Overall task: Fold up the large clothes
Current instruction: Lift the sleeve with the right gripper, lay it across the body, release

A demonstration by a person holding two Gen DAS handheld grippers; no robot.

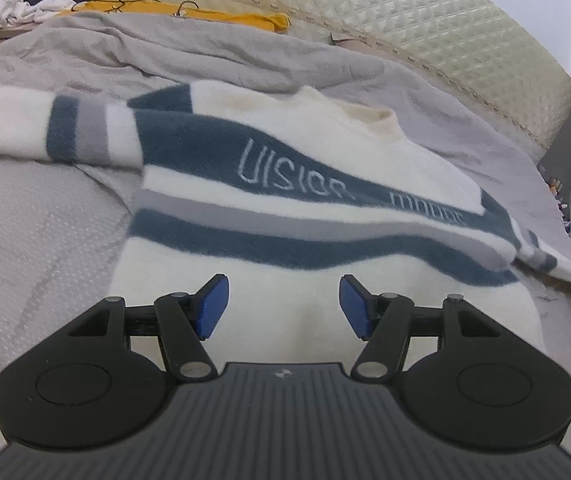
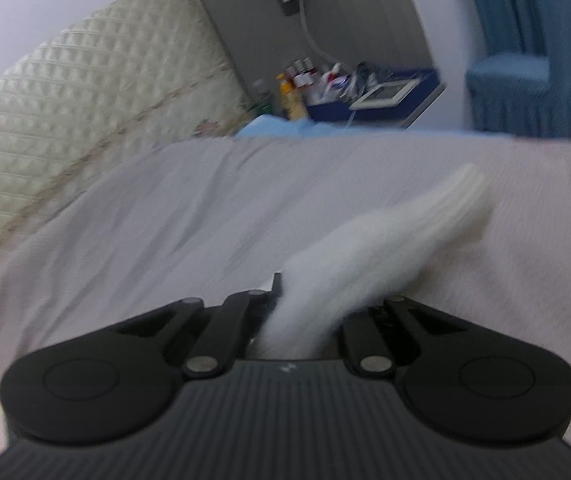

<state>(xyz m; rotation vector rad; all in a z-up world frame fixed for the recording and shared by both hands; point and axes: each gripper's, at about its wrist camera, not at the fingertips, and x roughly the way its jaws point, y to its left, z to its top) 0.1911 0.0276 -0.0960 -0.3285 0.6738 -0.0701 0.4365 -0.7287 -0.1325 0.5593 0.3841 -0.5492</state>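
On the bed (image 1: 25,208) | sweater (image 1: 285,184) lies flat, long axis crosswise ahead of left tool (image 1: 283,304), spread, empty | right tool (image 2: 309,300) pinches what we judge its sleeve (image 2: 385,248), blurred | right nearer

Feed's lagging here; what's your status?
Left gripper open over sweater. Right gripper shut on white sleeve. Nothing in the way.
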